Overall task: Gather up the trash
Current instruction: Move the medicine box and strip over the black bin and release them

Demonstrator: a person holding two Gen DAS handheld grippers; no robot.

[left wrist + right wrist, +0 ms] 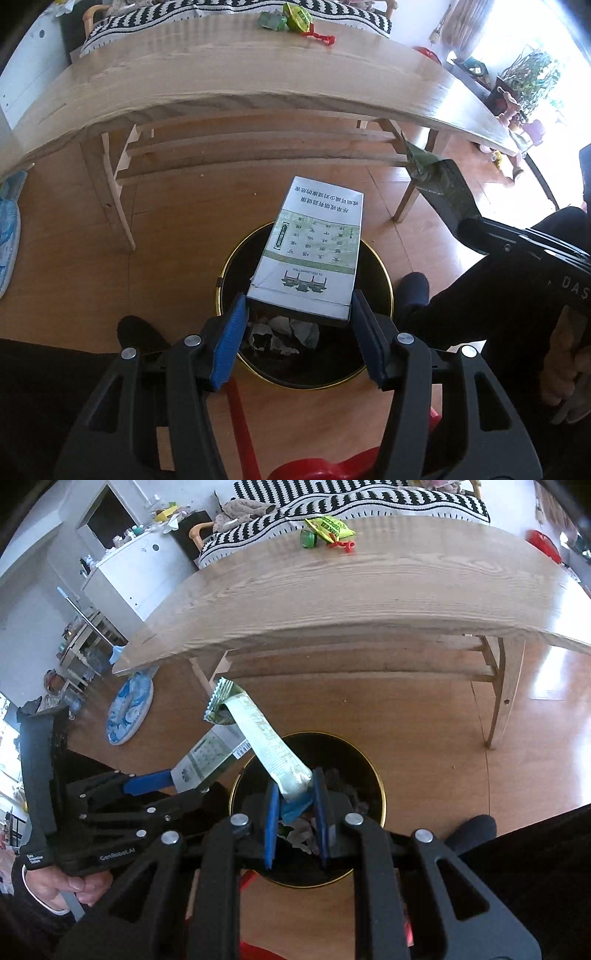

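While both grippers hang over the bin (376,258), left gripper (299,314) jaws clamp a carton (314,243), right gripper (295,794) jaws pinch a wrapper (269,742); more wrappers (328,528) sit on the worktop (369,590).

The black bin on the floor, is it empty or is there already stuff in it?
Not empty. The black bin already holds crumpled paper at the bottom, seen in both views. How full it is cannot be told.
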